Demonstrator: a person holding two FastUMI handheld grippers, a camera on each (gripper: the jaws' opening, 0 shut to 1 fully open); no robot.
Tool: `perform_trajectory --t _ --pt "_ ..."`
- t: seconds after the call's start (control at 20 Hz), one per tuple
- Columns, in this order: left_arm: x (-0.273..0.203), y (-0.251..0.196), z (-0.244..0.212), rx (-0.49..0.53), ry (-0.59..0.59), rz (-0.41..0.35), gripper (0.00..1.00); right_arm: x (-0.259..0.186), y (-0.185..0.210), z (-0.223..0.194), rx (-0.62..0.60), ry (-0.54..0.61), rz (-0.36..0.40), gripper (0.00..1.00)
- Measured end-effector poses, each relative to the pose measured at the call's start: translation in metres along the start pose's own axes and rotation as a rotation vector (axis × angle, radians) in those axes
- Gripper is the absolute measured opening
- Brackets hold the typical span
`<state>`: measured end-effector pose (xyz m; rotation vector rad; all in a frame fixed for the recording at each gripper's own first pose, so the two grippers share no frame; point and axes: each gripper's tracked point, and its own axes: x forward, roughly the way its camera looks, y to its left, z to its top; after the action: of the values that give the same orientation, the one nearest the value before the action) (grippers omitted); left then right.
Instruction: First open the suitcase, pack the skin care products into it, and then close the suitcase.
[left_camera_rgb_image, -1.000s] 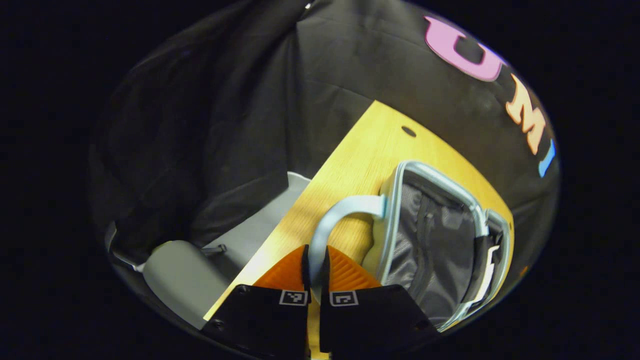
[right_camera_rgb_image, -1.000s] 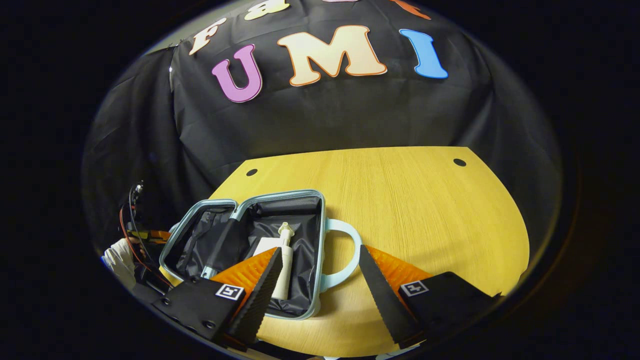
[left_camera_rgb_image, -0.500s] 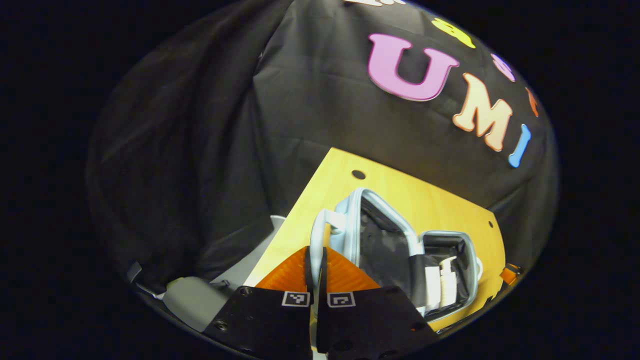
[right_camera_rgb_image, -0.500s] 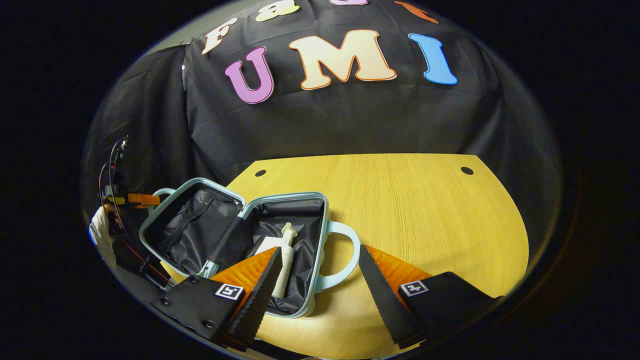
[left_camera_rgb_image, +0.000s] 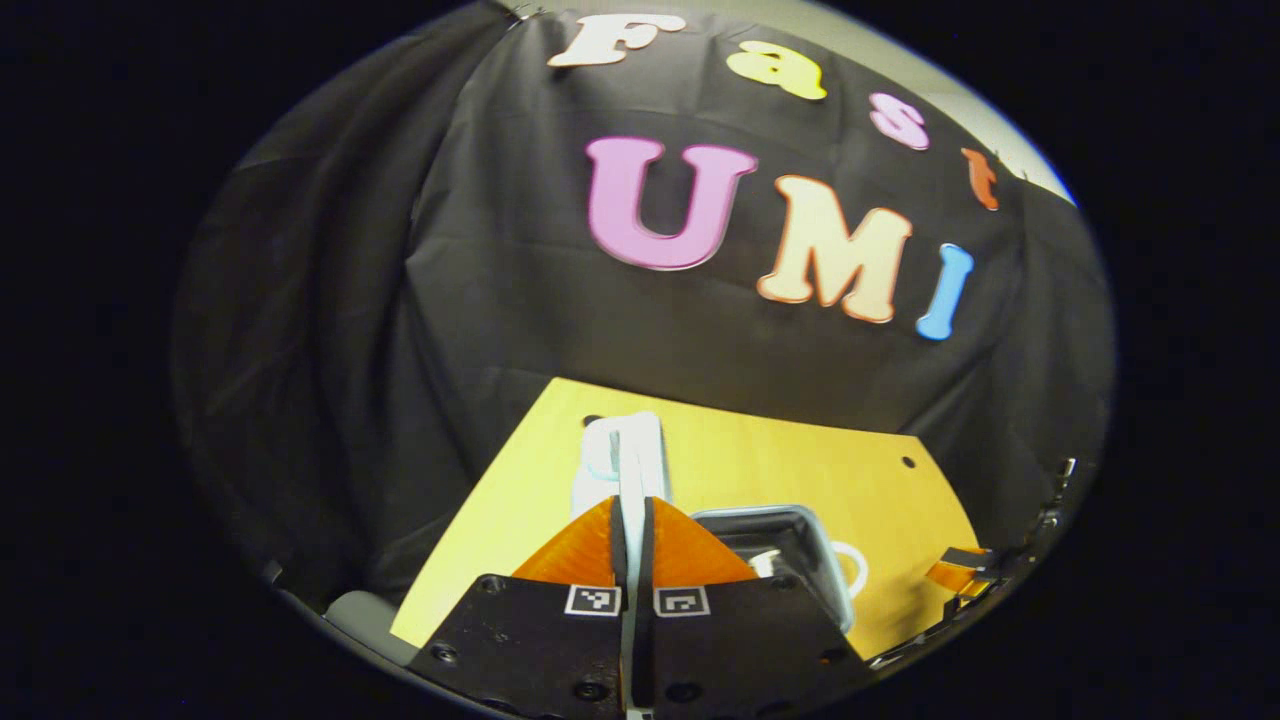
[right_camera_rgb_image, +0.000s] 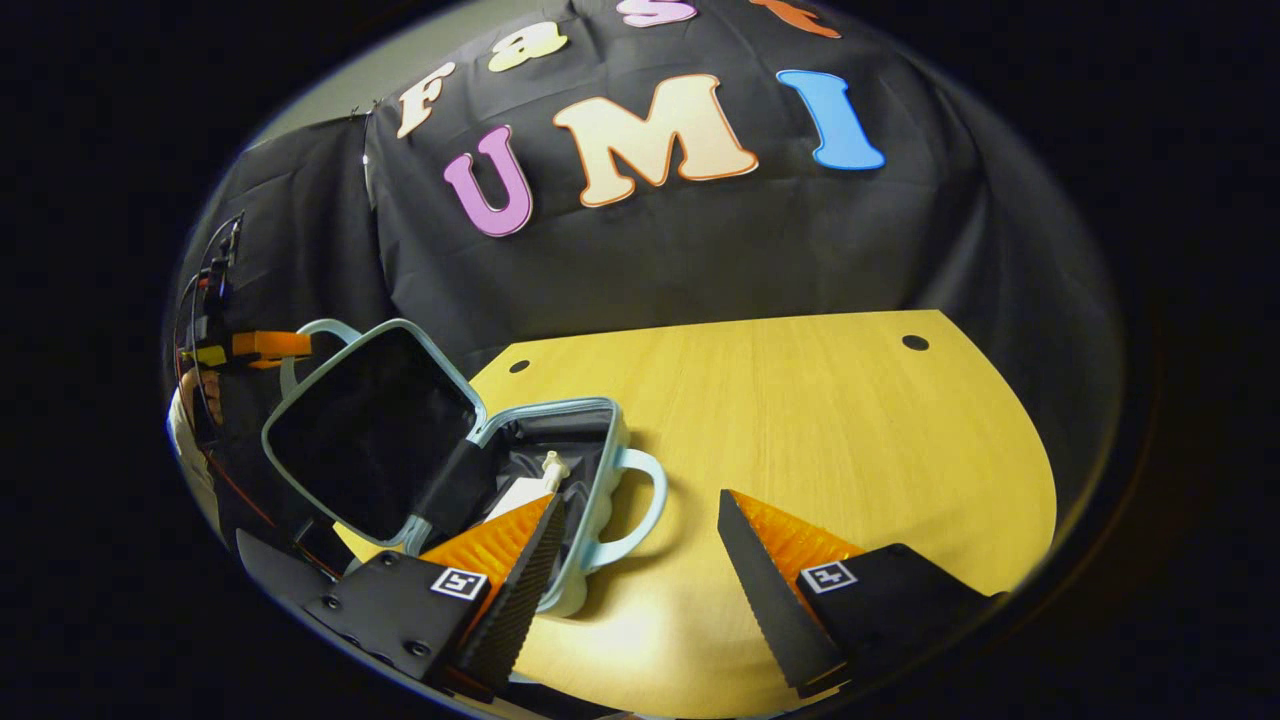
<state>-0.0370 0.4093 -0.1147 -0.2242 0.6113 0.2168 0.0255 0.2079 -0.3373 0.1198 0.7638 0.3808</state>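
Closing is judged to be the step in hand: the suitcase (right_camera_rgb_image: 470, 450) is lying on the wooden table (right_camera_rgb_image: 820, 420) with its lid (right_camera_rgb_image: 365, 430) raised to a steep tilt above the base shell. The lid's pale blue handle (left_camera_rgb_image: 622, 455) is being pinched between the orange fingers of the left gripper (left_camera_rgb_image: 630, 520), which are pressed together on it; the handle is being used, presumably, because it gives a firm hold far from the hinge, so the lid can be swung over with little effort. In the right gripper view the same left gripper (right_camera_rgb_image: 255, 347) is being seen beyond the lid, at its handle. Inside the base shell, against the black lining, a white pump bottle (right_camera_rgb_image: 545, 472) is lying flat beside a white box (right_camera_rgb_image: 515, 495), low enough, it seems, for the lid to be brought down over them. The right gripper (right_camera_rgb_image: 640, 520) is being held just beside the base shell's own handle (right_camera_rgb_image: 630, 500), its fingers spread wide and gripping nothing, probably so that the case can be steadied.
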Motion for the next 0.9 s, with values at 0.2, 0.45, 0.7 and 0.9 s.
perform_trajectory --t 0.2,0.45,0.7,0.9 --pt "0.011 -0.086 -0.006 0.05 0.003 -0.087 0.0 -0.023 -0.043 -0.001 0.022 -0.017 -0.019 0.95" --pt "0.035 -0.171 -0.028 0.049 0.038 -0.178 0.0 -0.056 -0.101 0.003 0.055 -0.049 -0.078 0.98" --pt "0.067 -0.228 -0.069 0.041 0.101 -0.235 0.0 -0.091 -0.158 0.002 0.086 -0.071 -0.166 0.94" --pt "0.098 -0.269 -0.122 0.066 0.181 -0.267 0.0 -0.118 -0.19 -0.003 0.106 -0.083 -0.232 0.94"
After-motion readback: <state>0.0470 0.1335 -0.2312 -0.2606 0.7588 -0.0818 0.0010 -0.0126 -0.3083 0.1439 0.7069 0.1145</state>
